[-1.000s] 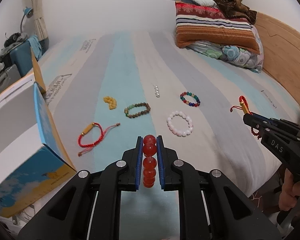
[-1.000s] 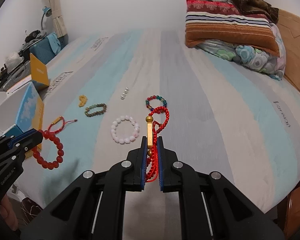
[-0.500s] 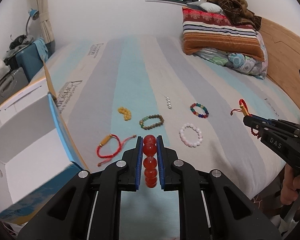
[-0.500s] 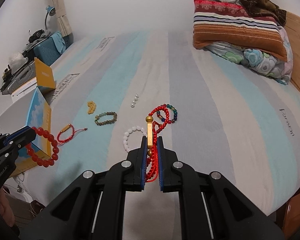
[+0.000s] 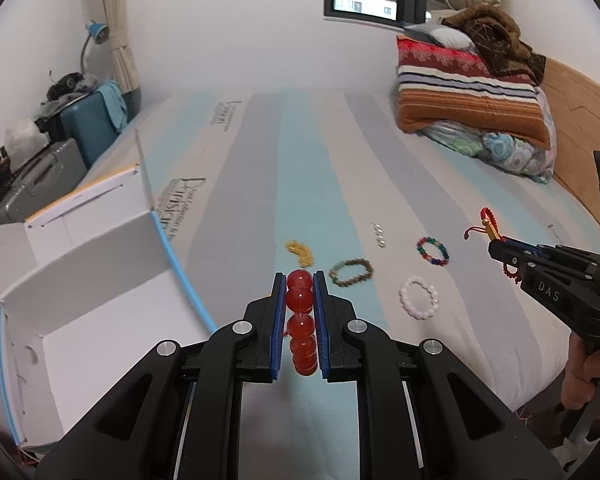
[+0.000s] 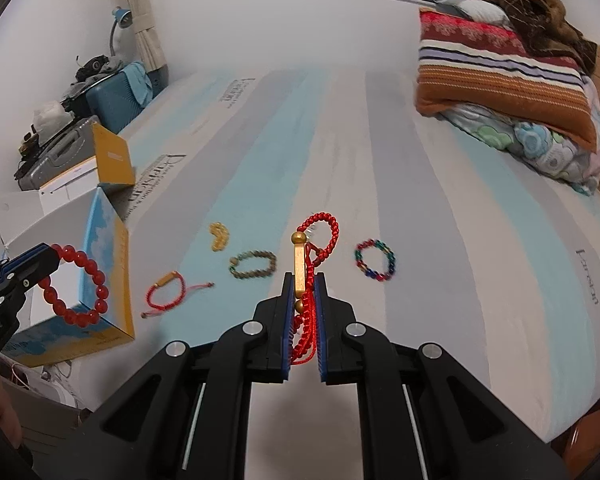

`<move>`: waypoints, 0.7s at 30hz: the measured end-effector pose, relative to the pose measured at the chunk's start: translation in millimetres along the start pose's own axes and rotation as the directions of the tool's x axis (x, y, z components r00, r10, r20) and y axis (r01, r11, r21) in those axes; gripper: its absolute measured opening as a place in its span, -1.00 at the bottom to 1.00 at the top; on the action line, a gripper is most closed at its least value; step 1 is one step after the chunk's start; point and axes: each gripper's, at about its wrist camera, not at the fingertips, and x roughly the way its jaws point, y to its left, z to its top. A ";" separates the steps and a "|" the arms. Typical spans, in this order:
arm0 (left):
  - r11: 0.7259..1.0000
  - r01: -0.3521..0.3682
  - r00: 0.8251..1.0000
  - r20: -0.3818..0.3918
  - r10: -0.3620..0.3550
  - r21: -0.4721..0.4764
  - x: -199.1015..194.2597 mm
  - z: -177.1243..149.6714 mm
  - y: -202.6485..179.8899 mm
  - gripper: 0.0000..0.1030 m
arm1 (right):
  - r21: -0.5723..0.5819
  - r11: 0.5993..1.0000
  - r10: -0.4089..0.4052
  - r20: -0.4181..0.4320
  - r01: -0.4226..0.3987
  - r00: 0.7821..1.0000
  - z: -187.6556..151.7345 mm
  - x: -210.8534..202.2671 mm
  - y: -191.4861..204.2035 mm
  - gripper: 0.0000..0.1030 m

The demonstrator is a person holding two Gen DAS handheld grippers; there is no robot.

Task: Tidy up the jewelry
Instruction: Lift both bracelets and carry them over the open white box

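My left gripper is shut on a red bead bracelet, held above the bed beside the open white box; the bracelet also shows in the right wrist view. My right gripper is shut on a red cord bracelet with a gold bar, seen in the left wrist view too. On the bed lie a yellow bead piece, a green-brown bracelet, a white bracelet, a multicolour bracelet, pearls and another red cord bracelet.
The box has a blue and yellow outside and stands at the bed's left edge. Folded blankets and pillows are stacked at the far right by the wooden headboard. Suitcases stand beyond the bed's left side.
Both grippers have shifted left toward the box, each still holding its bracelet. The box now fills more of the left wrist view, and the left gripper's bracelet hangs at the box's side.
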 end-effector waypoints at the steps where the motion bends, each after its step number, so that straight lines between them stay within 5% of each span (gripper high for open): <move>1: 1.000 -0.008 1.000 0.003 0.008 -0.006 -2.3 1.0 4.1 -0.75 | -0.006 1.000 0.003 0.001 -0.003 1.000 3.5 0.0 5.2 -0.84; 21: 0.983 -0.145 0.989 0.013 0.148 -0.109 -34.0 -1.6 100.0 -0.75 | -0.131 0.986 0.111 0.016 -0.108 0.994 37.3 -6.4 112.8 -0.84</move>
